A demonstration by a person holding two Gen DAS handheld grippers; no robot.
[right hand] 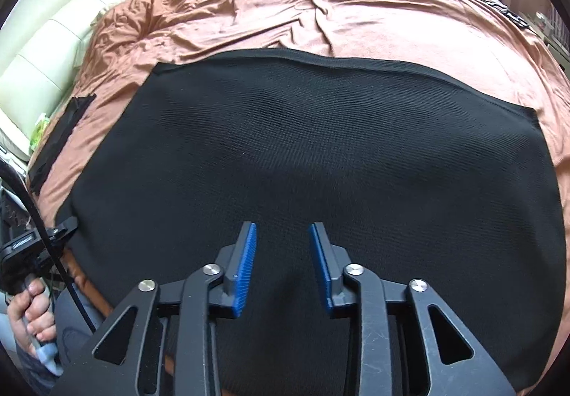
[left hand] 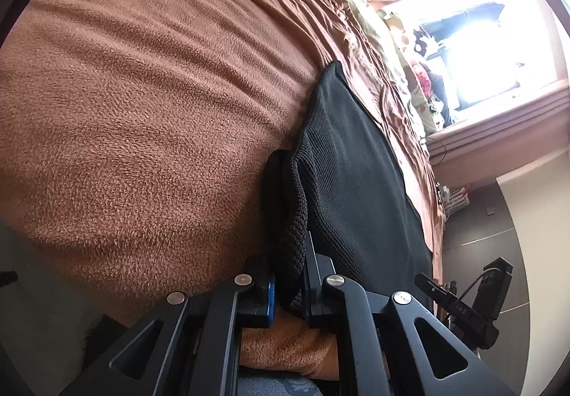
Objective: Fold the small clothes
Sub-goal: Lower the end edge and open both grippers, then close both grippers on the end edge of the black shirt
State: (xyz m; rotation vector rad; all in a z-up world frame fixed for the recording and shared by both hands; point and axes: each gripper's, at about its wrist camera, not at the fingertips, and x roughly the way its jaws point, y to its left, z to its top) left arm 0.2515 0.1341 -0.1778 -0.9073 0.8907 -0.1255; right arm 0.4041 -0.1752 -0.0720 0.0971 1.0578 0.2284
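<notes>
Left claw (left hand: 290, 253) pinching black garment (right hand: 302, 153) edge; right claw (right hand: 282, 235) agape above it.

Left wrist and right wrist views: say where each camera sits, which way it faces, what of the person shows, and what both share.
Left wrist: on the left gripper, rolled sideways, low along the brown blanket towards the window; its fingers pinch the black garment edge.
Right wrist: on the right gripper, above the garment, facing the cream headboard; fingers open; a hand at lower left.
Shared: garment, blanket.
</notes>
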